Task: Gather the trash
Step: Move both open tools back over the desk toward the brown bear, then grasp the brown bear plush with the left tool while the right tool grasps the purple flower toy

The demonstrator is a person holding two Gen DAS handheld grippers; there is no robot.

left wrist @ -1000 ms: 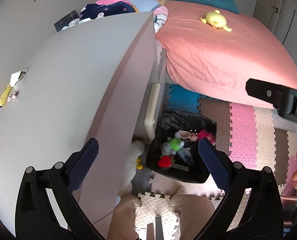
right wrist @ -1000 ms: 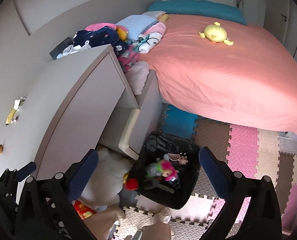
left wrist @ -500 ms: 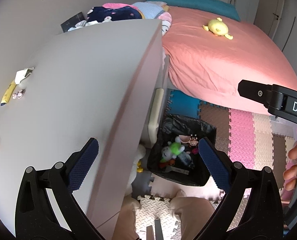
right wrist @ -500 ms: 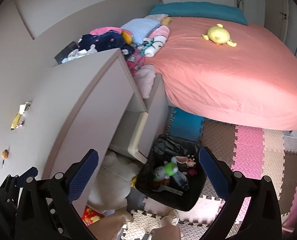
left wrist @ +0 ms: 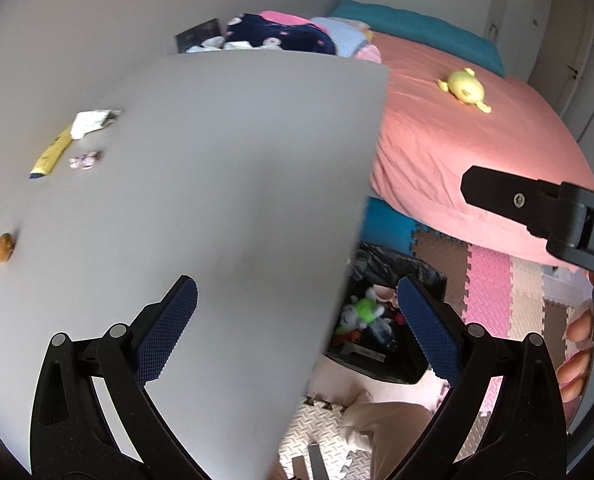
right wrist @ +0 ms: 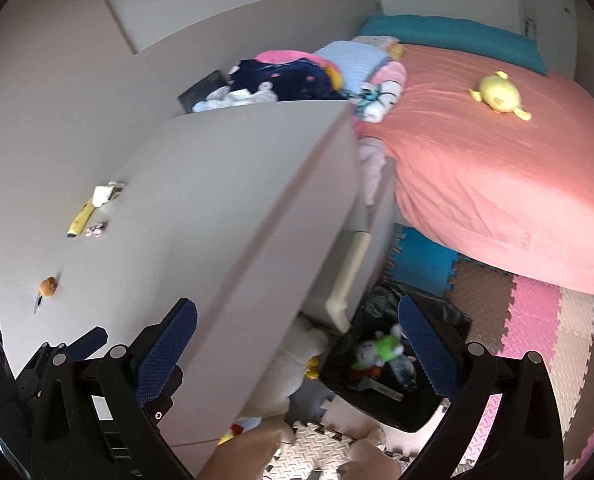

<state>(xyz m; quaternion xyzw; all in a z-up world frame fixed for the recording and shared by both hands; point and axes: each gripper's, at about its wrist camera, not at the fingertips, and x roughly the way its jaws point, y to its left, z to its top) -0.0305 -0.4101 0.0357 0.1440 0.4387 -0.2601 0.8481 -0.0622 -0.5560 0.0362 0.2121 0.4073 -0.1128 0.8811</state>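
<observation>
— Counted on the desk (left wrist: 217, 184): four small bits. One crumpled white wrapper (left wrist: 93, 122), one yellow packet (left wrist: 51, 156) touching it, one tiny pale pink scrap (left wrist: 84, 160) just beside the packet, one orange lump (left wrist: 1, 247) nearer the camera, well apart from the other three. Same four seen from the right wrist: wrapper (right wrist: 107, 193), packet (right wrist: 80, 220), scrap (right wrist: 97, 231), lump (right wrist: 48, 286).

— And containers?

— Just one: a black bin (left wrist: 389, 360) on the foam floor mat (left wrist: 493, 280), below the desk's edge, lined with a black bag. Inside: a white and green plush toy (left wrist: 361, 312), something red under it, other dark bits too jumbled to tell. From the right wrist, bin (right wrist: 381, 392) and toy (right wrist: 381, 349) again, with a white furry thing (right wrist: 297, 364) just outside it under the desk.

— Elsewhere?

— One bed (right wrist: 497, 184) with a coral sheet, one yellow plush (right wrist: 499, 96) on top, a heap of folded clothes (right wrist: 297, 76) at the head end.

— Claws?

— Left claw (left wrist: 297, 330) spread wide, nothing between the fingers. Right claw (right wrist: 297, 348) likewise gaping and empty.

— Trash relative to them?

— Far off to the upper left of the left claw, all four bits well beyond the fingertips, none touched. Bin low between the right claw's fingers in that view, partly behind the right-hand one.
</observation>
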